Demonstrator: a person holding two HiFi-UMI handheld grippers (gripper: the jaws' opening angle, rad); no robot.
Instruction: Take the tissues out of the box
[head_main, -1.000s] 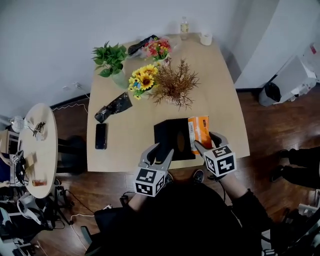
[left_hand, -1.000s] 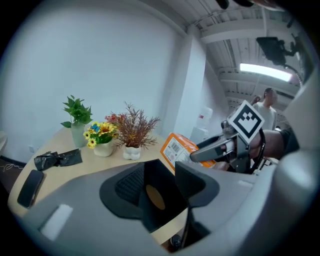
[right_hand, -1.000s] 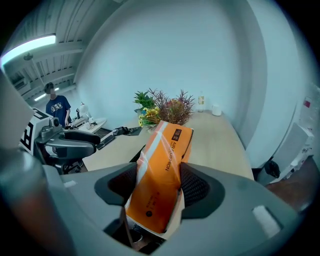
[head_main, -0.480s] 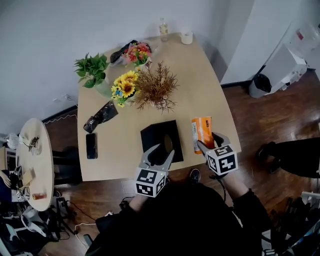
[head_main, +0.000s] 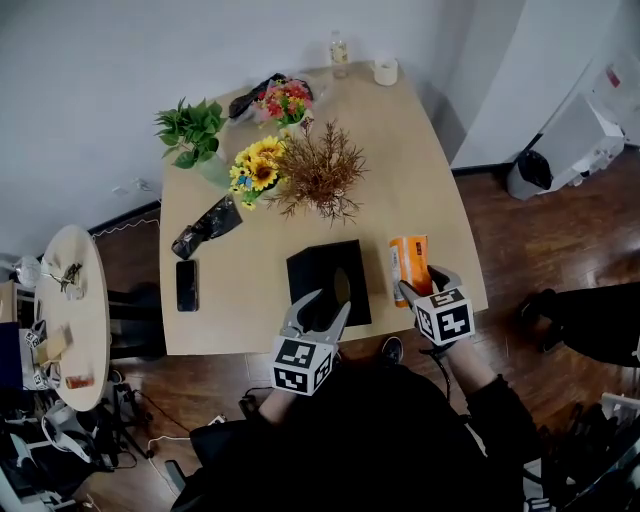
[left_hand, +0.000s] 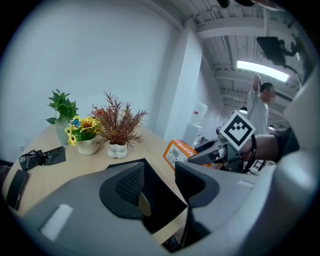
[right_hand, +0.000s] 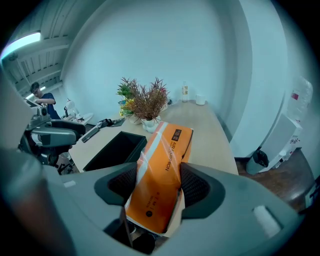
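A: What has the right gripper (right_hand: 160, 186) got

B: The orange pack (right_hand: 167, 160) of tissues, pinched between both pads and slanting up and away from the jaws

A: So it's out of the box (head_main: 325, 268)

B: Yes, out and just right of it, over the near right part of the table (head_main: 425, 170). The box is black, open on top, and sits close to the front edge

A: And the left gripper (left_hand: 161, 186)

B: Jaws spread, nothing pinched. They straddle the box's near edge; I can't tell whether a pad touches it

A: Further out

B: A phone (head_main: 187, 285) left of the box, with a black bag (head_main: 207, 226) beyond it. Then sunflowers (head_main: 256, 166) beside a dried plant (head_main: 322, 178), a green plant (head_main: 190, 127) at the left edge, pink flowers (head_main: 285, 100) behind, and a bottle (head_main: 339, 48) at the far end
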